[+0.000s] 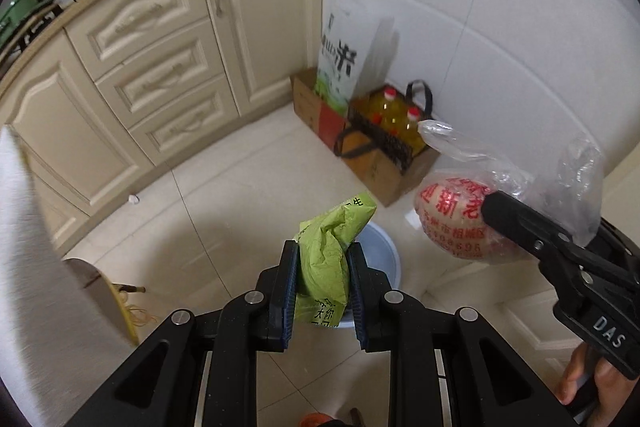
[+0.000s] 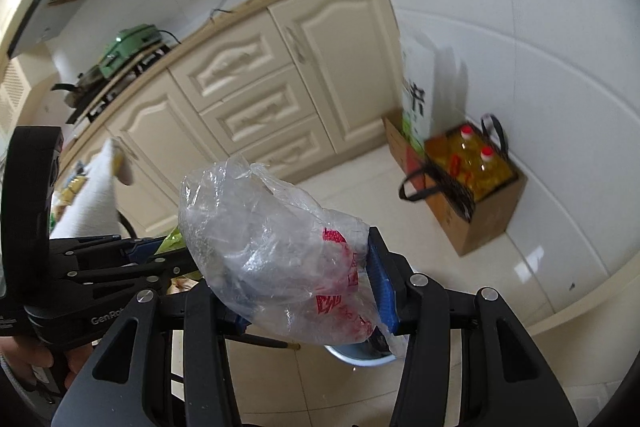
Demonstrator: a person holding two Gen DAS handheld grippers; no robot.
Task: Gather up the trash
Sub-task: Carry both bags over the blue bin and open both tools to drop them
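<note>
Left gripper (image 1: 323, 269): jaws clamping a crumpled lime-green printed paper wrapper (image 1: 329, 259), hanging directly above a pale blue round plastic bin (image 1: 384, 255) on the cream tiled floor (image 1: 240, 195). Right gripper (image 2: 308, 291): jaws part-open, pinching a clear crinkled plastic bag with red lettering (image 2: 280, 255) beside it.

Left gripper (image 1: 323, 291) clamps wrapper (image 1: 326, 259), bin (image 1: 384, 259) right below/behind it on floor. Right gripper (image 2: 304, 291) w/ plastic bag (image 2: 276, 251) sits to its right. Cabinets (image 1: 160, 67) far left; carton (image 1: 384, 171) w/ oil bottles (image 1: 394, 115) far, against wall, right of cabinets.
</note>
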